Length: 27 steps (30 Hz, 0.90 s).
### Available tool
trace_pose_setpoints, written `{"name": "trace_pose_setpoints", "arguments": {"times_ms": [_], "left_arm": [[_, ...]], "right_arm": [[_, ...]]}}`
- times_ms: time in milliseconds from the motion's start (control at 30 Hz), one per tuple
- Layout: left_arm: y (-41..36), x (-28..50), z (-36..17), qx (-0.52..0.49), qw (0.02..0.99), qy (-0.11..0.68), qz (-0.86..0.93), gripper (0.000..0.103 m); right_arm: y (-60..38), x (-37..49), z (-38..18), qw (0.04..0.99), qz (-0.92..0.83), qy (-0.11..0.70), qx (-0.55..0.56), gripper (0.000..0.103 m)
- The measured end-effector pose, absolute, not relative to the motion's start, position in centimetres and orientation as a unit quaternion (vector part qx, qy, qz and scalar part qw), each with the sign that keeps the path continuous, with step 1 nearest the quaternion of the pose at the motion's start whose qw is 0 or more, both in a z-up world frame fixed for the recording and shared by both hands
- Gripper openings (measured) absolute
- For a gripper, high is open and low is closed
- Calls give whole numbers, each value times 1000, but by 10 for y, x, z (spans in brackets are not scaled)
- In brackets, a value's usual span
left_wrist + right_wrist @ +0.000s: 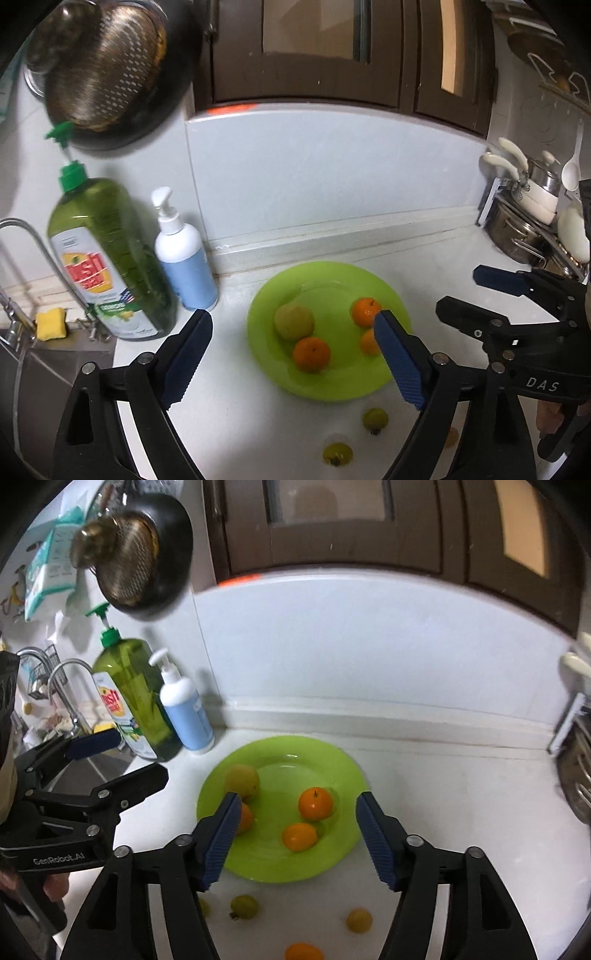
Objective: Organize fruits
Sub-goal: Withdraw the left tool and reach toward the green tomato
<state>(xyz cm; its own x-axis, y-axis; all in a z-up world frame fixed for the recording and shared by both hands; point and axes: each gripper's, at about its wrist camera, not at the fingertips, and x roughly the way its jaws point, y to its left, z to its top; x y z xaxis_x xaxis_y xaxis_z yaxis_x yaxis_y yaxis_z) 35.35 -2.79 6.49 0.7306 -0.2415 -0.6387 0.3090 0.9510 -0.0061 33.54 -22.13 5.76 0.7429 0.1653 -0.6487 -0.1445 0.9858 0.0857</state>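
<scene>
A lime-green plate lies on the white counter. On it are a yellow-green fruit and three oranges. Small yellow-green fruits and one orange lie loose on the counter in front of the plate. My left gripper is open and empty, above the plate's near left side. My right gripper is open and empty, over the plate's near edge; it also shows in the left wrist view.
A green dish-soap bottle and a white-and-blue pump bottle stand left of the plate by the sink and tap. Pots on a rack stand at right. A colander in a black pan hangs above.
</scene>
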Motion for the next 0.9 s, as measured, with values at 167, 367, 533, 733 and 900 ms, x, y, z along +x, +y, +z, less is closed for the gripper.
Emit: {"name": "trace_pose_setpoints", "arguments": {"times_ms": [167,367,533,733,900], "left_arm": [[-27,327,69,62,933,321,-149,93],[-25,299,68,70,934,311,-163,94],[-24,280,62,83,931,309,-174,95],[-22,265,49,92,926,317,-184,95],[-24,255,31,121,922,316,-187,95]], "right_arm": [[-217,302,67,943,61,325,19,71],[-214,268,68,948,39,314,31,71],[-215,244,62,947,25,317,45,71],[-211,225,45,940,12,335,63,71],[-211,210,27,937,-12,343,70,71]]}}
